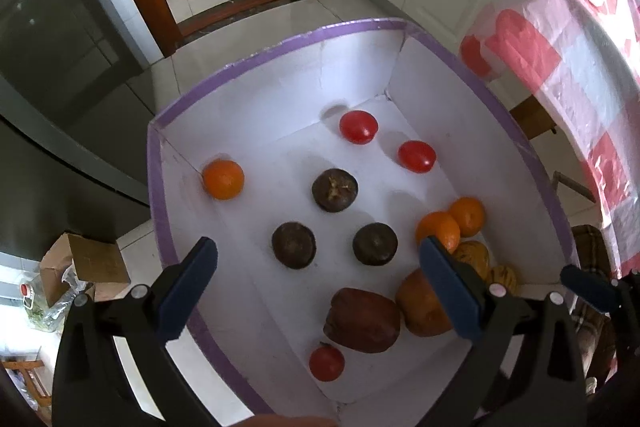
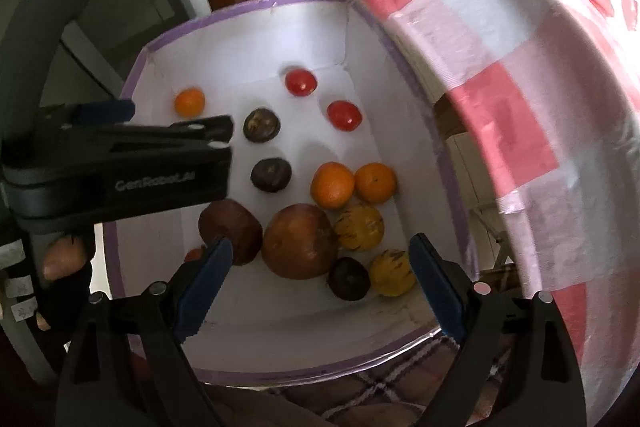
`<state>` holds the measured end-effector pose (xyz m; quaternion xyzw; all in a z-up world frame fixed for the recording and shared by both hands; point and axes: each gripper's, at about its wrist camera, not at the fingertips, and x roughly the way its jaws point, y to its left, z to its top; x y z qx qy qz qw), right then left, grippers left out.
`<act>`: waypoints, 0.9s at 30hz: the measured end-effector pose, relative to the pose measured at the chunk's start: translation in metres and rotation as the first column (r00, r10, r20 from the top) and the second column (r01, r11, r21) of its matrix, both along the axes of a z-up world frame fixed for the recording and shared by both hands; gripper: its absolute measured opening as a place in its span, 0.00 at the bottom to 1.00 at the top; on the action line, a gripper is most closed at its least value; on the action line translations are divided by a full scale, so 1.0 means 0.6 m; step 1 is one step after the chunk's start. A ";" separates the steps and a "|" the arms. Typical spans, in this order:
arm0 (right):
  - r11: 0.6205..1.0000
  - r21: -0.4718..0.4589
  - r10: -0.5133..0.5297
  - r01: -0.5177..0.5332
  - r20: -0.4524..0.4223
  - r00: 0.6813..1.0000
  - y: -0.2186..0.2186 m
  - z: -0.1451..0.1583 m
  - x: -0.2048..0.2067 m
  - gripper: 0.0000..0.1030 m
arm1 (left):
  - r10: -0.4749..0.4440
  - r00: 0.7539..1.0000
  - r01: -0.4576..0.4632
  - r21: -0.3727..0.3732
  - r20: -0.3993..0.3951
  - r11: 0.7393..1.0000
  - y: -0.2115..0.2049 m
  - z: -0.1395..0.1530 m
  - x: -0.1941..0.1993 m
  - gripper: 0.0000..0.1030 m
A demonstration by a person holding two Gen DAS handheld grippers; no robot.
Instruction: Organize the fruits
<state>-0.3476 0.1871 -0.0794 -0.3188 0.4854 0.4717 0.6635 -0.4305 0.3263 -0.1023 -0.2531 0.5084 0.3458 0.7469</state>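
Fruit lies loose in a white box [image 1: 472, 99] with a purple taped rim, filling the centre of both views. Round glossy tomatoes [image 1: 359, 127] sit toward the upper middle, matte dark mangosteens [image 1: 334, 190] at centre, smooth oranges [image 2: 332, 184] and ribbed yellow fruits [image 2: 359, 227] at right — touching there. Left gripper [image 1: 320, 291] and right gripper [image 2: 320, 283] both hover above with blue pads spread wide, holding nothing. Pink-and-white checked plastic cloth [image 2: 520, 107] drapes at right.
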 end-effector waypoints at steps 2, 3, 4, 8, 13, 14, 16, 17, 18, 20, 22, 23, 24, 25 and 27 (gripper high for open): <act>1.000 -0.012 0.007 -0.007 0.002 1.000 0.002 -0.003 -0.003 0.84 | 0.002 1.000 -0.002 -0.005 0.000 1.000 0.000 0.000 0.000 0.98; 1.000 -0.011 0.006 -0.006 0.000 1.000 0.002 -0.003 -0.003 0.84 | 0.002 1.000 -0.002 -0.005 0.000 1.000 0.001 0.000 0.001 0.98; 1.000 -0.009 0.004 -0.004 -0.002 1.000 0.001 -0.003 -0.002 0.84 | 0.001 1.000 -0.001 -0.005 0.000 1.000 0.003 0.000 0.001 0.98; 1.000 -0.008 -0.004 0.004 -0.008 1.000 0.000 -0.003 0.001 0.84 | 0.002 1.000 -0.002 -0.006 0.001 1.000 0.003 -0.001 0.001 0.98; 1.000 -0.013 0.000 0.000 -0.011 1.000 0.001 -0.007 -0.001 0.84 | 0.000 1.000 0.000 -0.006 -0.001 1.000 0.004 -0.001 0.000 0.98; 1.000 -0.013 0.000 0.000 -0.011 1.000 0.001 -0.007 -0.001 0.84 | -0.001 1.000 0.001 -0.008 -0.001 1.000 0.007 -0.001 0.000 0.98; 1.000 -0.013 -0.001 0.001 -0.011 1.000 0.001 -0.007 -0.001 0.84 | 0.000 1.000 0.000 -0.010 0.000 1.000 0.006 -0.004 0.000 0.98; 1.000 -0.014 -0.003 0.003 -0.012 1.000 0.001 -0.007 -0.001 0.84 | 0.000 1.000 0.000 -0.010 -0.001 1.000 0.006 -0.006 0.001 0.98; 1.000 -0.015 -0.004 0.004 -0.013 1.000 0.002 -0.008 -0.001 0.84 | 0.000 1.000 0.000 -0.010 0.000 1.000 0.006 -0.006 0.001 0.98; 1.000 -0.016 -0.005 0.005 -0.016 1.000 0.001 -0.008 0.000 0.84 | 0.000 1.000 0.000 -0.010 0.000 1.000 0.006 -0.005 0.001 0.98; 1.000 -0.018 -0.005 0.005 -0.017 1.000 0.001 -0.009 0.000 0.84 | 0.000 1.000 0.000 -0.011 0.000 1.000 0.004 -0.005 0.001 0.98; 1.000 -0.019 -0.005 0.005 -0.017 1.000 0.001 -0.010 0.000 0.84 | -0.001 1.000 0.001 -0.012 -0.001 1.000 0.004 -0.005 0.001 0.98; 1.000 -0.020 -0.006 0.006 -0.018 1.000 0.001 -0.010 0.000 0.84 | -0.001 1.000 0.001 -0.012 -0.001 1.000 0.005 -0.007 0.002 0.98; 1.000 -0.020 -0.006 0.006 -0.018 1.000 0.001 -0.011 0.000 0.84 | -0.001 1.000 0.001 -0.012 -0.001 1.000 0.005 -0.007 0.002 0.98; 1.000 -0.021 -0.006 0.006 -0.019 1.000 0.001 -0.011 0.000 0.84 | -0.002 1.000 0.002 -0.013 0.000 1.000 0.005 -0.009 0.003 0.98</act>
